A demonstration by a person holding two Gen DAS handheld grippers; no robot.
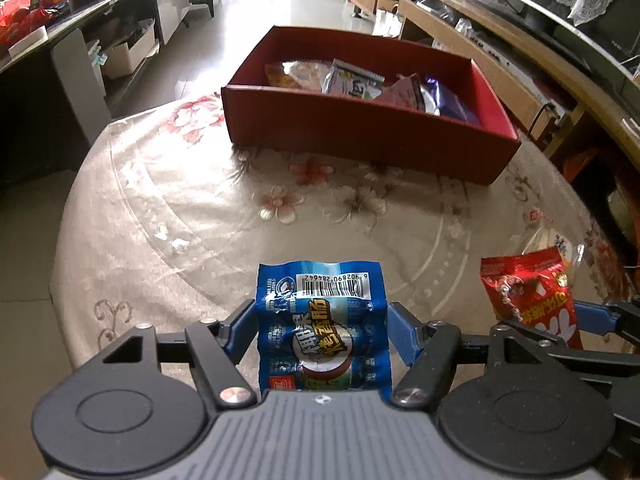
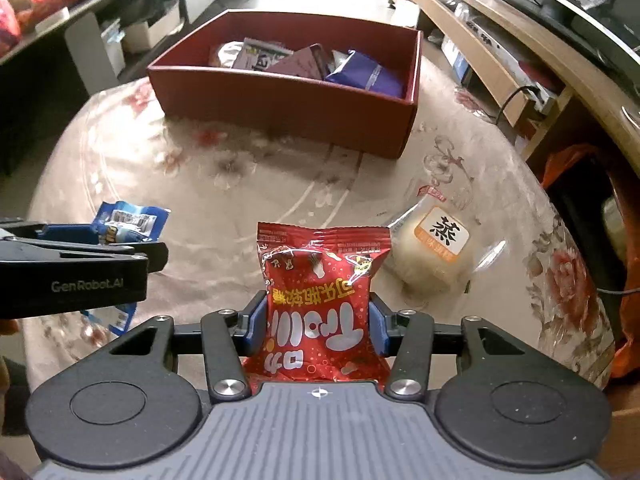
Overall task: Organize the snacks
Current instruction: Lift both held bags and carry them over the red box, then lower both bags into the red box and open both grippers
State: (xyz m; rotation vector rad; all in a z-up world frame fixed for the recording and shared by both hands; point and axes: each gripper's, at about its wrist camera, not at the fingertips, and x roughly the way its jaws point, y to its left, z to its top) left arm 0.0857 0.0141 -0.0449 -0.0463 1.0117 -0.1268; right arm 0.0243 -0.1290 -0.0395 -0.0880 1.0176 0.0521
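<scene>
My left gripper [image 1: 322, 322] is shut on a blue snack packet [image 1: 323, 312] and holds it above the table. It also shows at the left of the right wrist view [image 2: 132, 220]. My right gripper [image 2: 316, 320] is shut on a red snack packet [image 2: 320, 296], which shows at the right in the left wrist view [image 1: 532, 292]. A red box [image 1: 360, 140] with several snack packets in it stands at the far side of the table; it also shows in the right wrist view [image 2: 288, 108]. A clear-wrapped white bun [image 2: 434, 254] lies on the table right of my right gripper.
The round table [image 1: 180, 208] has a flowered cloth under a clear cover. A low wooden cabinet [image 1: 500, 64] runs along the right. Shelves with boxes [image 1: 80, 12] stand at the left. An orange bag [image 2: 628, 280] sits by the table's right edge.
</scene>
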